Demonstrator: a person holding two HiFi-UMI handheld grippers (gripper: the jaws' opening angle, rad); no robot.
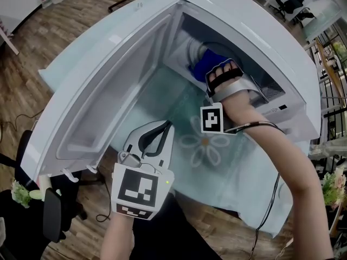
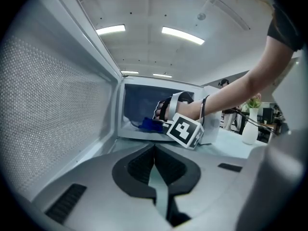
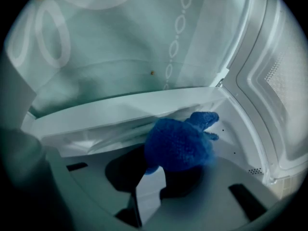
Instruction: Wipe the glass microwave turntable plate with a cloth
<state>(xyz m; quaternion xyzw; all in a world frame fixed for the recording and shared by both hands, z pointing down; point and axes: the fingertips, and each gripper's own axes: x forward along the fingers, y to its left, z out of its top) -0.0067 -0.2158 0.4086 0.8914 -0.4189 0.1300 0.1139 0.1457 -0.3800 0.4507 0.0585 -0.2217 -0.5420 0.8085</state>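
Blue cloth pinched in right gripper jaws

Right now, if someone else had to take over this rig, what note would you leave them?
Left gripper: shut on nothing, held outside in front of the open microwave.
Right gripper: shut on the blue cloth, inside the cavity.
Door: swung wide open.
Done: I cannot make out the glass plate clearly in any view, so I cannot tell how much is wiped.
Left: probably work the cloth over the plate, then pull out.
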